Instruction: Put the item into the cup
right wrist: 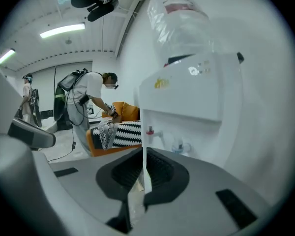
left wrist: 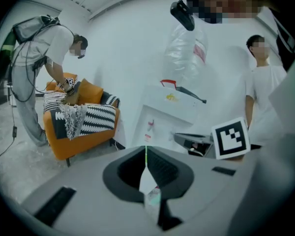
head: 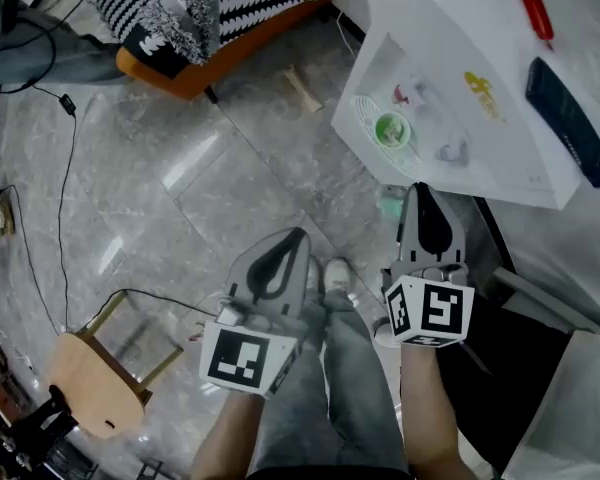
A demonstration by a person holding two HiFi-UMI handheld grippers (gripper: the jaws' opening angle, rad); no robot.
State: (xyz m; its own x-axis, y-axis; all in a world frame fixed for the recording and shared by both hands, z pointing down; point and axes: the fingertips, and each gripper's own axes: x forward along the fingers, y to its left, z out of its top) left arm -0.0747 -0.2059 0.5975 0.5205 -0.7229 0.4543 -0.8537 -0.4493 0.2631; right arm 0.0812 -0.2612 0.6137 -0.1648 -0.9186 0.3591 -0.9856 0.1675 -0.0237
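Observation:
A white water dispenser (head: 460, 88) stands at the upper right of the head view. A small round green thing (head: 390, 128), perhaps a cup, sits in its tap recess. The red tap (right wrist: 150, 131) and blue tap (right wrist: 178, 144) show in the right gripper view. My left gripper (head: 295, 234) (left wrist: 146, 149) is held low over the floor, jaws shut with nothing in them. My right gripper (head: 420, 188) (right wrist: 143, 149) points at the dispenser's base, also shut and empty. A teal object (head: 390, 206) on the floor is partly hidden by the right gripper.
An orange sofa (head: 220, 38) with a striped blanket stands at the back, and a person (left wrist: 39, 58) bends over it. Another person (left wrist: 258, 82) stands to the right. A wooden stool (head: 90, 383) and a cable (head: 65, 188) are on the floor at left. My own legs are below.

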